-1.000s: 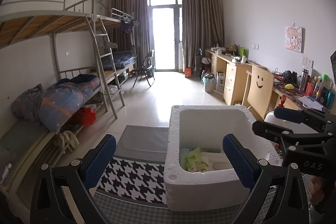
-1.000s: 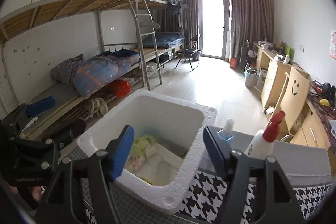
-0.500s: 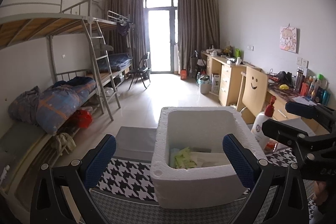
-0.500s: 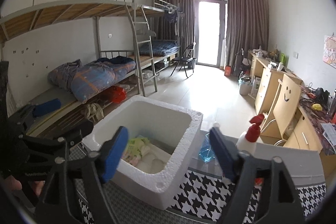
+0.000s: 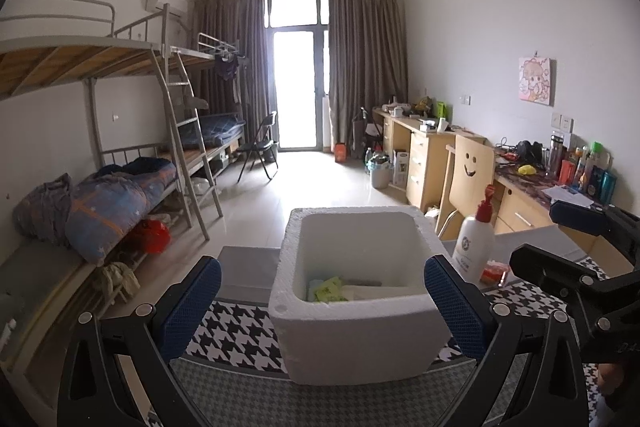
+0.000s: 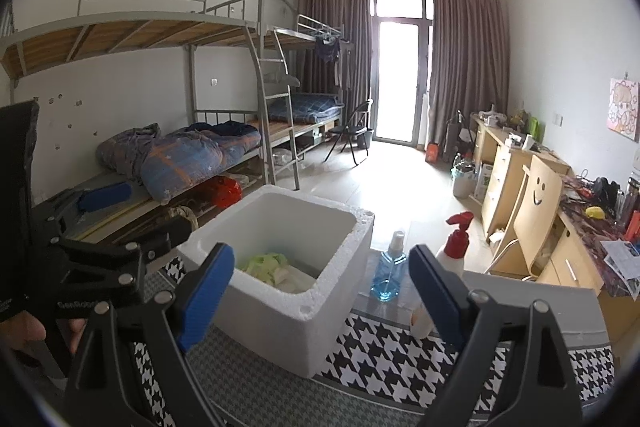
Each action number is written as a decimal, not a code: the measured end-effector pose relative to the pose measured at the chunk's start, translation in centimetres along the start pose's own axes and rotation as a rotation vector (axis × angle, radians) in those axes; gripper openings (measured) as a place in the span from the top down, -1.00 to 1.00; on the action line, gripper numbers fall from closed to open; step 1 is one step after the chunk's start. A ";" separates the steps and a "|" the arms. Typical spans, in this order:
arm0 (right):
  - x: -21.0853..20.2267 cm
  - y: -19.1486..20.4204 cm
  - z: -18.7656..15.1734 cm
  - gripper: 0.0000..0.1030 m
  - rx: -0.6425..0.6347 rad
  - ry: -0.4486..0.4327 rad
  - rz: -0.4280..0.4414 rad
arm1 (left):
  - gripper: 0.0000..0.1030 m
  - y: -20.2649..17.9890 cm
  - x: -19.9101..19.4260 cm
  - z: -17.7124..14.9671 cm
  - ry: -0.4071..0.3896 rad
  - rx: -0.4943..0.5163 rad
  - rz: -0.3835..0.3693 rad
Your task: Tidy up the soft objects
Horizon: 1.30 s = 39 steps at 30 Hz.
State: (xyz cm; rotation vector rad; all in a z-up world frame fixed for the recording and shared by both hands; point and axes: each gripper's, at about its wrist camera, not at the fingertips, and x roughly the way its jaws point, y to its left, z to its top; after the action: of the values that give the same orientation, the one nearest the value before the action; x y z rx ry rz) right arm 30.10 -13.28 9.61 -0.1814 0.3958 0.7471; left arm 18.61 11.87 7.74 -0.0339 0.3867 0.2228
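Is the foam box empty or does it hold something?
Not empty: the foam box holds a light green soft item lying on pale folded pieces.

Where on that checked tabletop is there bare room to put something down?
Free: the checked cloth left of the foam box, and the grey strip behind it. Also the cloth in front of the bottles. Crowded: right of the box, where the blue spray bottle and white pump bottle stand.

Metal bunk beds (image 5: 120, 75) fill the frame's left, wooden desks (image 5: 424, 151) the right; daylight floods through the curtained glass door (image 5: 298, 87) at centre.
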 end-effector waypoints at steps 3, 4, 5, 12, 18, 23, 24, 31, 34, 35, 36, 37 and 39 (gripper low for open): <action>-0.7 0.2 -0.6 -0.78 0.002 0.000 -0.009 | -0.98 -0.2 -0.9 -0.5 -0.011 -0.005 -0.011; -0.9 0.3 -0.6 -0.78 0.003 -0.001 -0.015 | -0.98 -0.3 -1.1 -0.7 -0.015 -0.004 -0.014; -1.2 0.3 -0.8 -0.78 0.002 -0.003 -0.023 | -0.98 -0.4 -1.3 -0.9 -0.018 -0.004 -0.017; -3.0 0.7 -2.1 -0.78 0.015 -0.020 -0.068 | -0.98 -0.8 -2.7 -1.8 -0.030 -0.012 -0.021; -4.5 1.3 -3.3 -0.91 0.016 -0.049 -0.113 | -0.98 -1.2 -4.1 -2.7 -0.044 -0.010 -0.033; -6.1 1.2 -4.2 -0.96 0.055 -0.081 -0.093 | -0.98 -1.9 -5.2 -3.5 -0.065 0.014 -0.035; -6.5 1.2 -4.5 -0.98 0.058 -0.090 -0.093 | -0.98 -1.9 -5.5 -3.7 -0.067 0.013 -0.042; -8.2 1.1 -5.6 -0.98 0.067 -0.105 -0.147 | -0.98 -2.4 -6.8 -4.4 -0.093 0.006 -0.049; -9.0 1.4 -6.2 -0.98 0.063 -0.110 -0.156 | -0.98 -2.6 -7.4 -4.7 -0.103 0.002 -0.055; -9.3 1.4 -6.4 -0.98 0.065 -0.112 -0.155 | -0.98 -2.7 -7.5 -4.9 -0.105 -0.001 -0.055; -9.6 1.4 -6.6 -0.98 0.067 -0.112 -0.156 | -0.98 -2.8 -7.8 -5.1 -0.109 -0.001 -0.052; -9.8 1.5 -6.8 -0.98 0.066 -0.111 -0.159 | -0.98 -3.0 -8.0 -5.2 -0.112 0.002 -0.049; -10.3 1.6 -7.2 -0.98 0.064 -0.115 -0.168 | -0.98 -3.1 -8.2 -5.5 -0.113 0.009 -0.047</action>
State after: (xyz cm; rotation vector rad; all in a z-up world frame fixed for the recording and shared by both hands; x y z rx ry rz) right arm 20.06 -20.67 7.28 -0.1093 0.2911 0.5760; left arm 9.87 6.69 5.74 -0.0213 0.2739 0.1761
